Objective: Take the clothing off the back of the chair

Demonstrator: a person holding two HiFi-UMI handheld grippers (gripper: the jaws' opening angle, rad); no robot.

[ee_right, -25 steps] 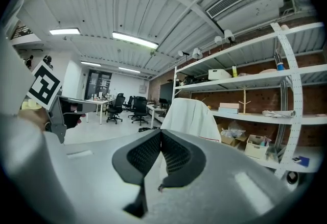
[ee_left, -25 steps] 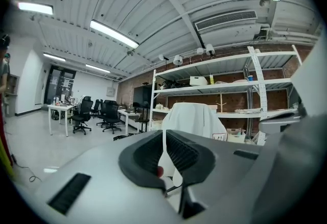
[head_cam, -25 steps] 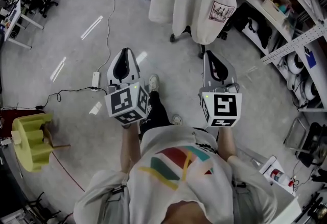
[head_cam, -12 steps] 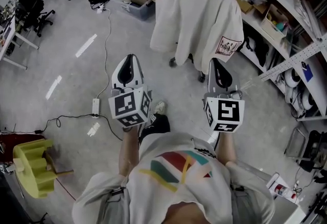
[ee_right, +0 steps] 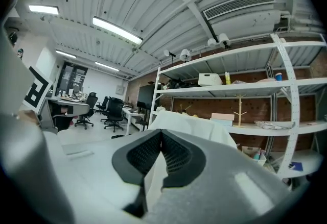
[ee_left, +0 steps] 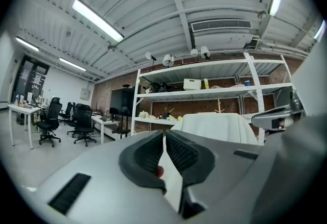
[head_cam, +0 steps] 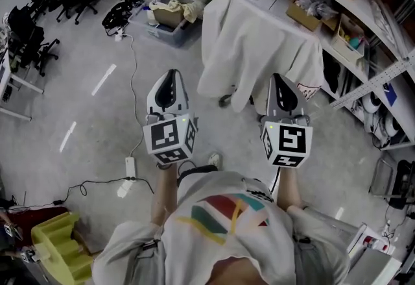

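**Head view: white garment on the chair back, both tongs closed and empty**

Head view shows the clothing [head_cam: 259, 50], a white garment, draped over the back of the chair right in front of you. It hangs down so far that it hides nearly the whole chair. Only part of the chair's wheeled base [head_cam: 224, 101] shows below the hem, on the grey floor.

You hold both tongs level and pointed toward the garment, and neither touches it. Your left gripper [head_cam: 170, 74] sits just left of the garment's lower edge. Your right gripper [head_cam: 279, 78] lines up with the garment's lower right part. The left gripper view and the right gripper view each show the black ribbed jaws pressed together at the tips with nothing between them, and the white garment ahead of them.

Behind the chair, long shelving [head_cam: 363, 11] crowded with boxes and small items runs along the right side. To the garment's left, a bin of crumpled cloth [head_cam: 167, 14] stands on the floor. A white power strip [head_cam: 129, 165] with its cable lies at your left. Black office chairs [head_cam: 32, 43] stand far left. A yellow object [head_cam: 58, 245] sits at lower left.
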